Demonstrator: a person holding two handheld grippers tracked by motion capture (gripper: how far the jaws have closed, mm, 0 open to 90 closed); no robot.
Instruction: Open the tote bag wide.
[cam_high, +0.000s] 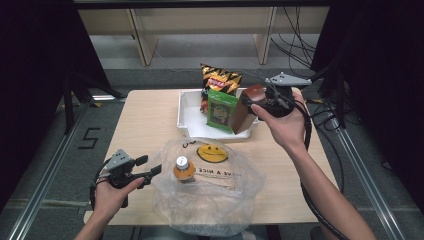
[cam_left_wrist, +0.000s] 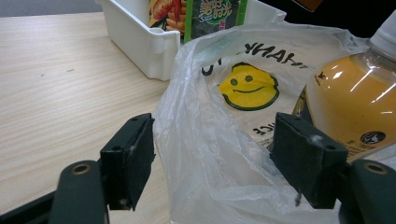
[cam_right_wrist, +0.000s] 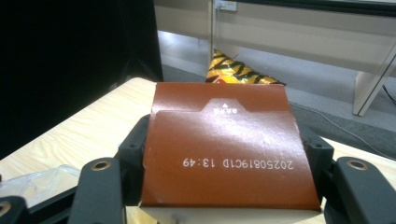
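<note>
So at about 8 o'clock on the surface, the left gripper is sitting with its jaws spread wide, straddling the rim of the clear plastic bag without actually pinching it. Looks like it's getting ready to hold the mouth open. An orange bottle is already standing inside the bag, dead centre. Over at 1 o'clock the white bin is holding a chip packet and a green packet upright. The right gripper is clamping a brown box by its sides, hovering it just above the bin, probably heading bagward.
</note>
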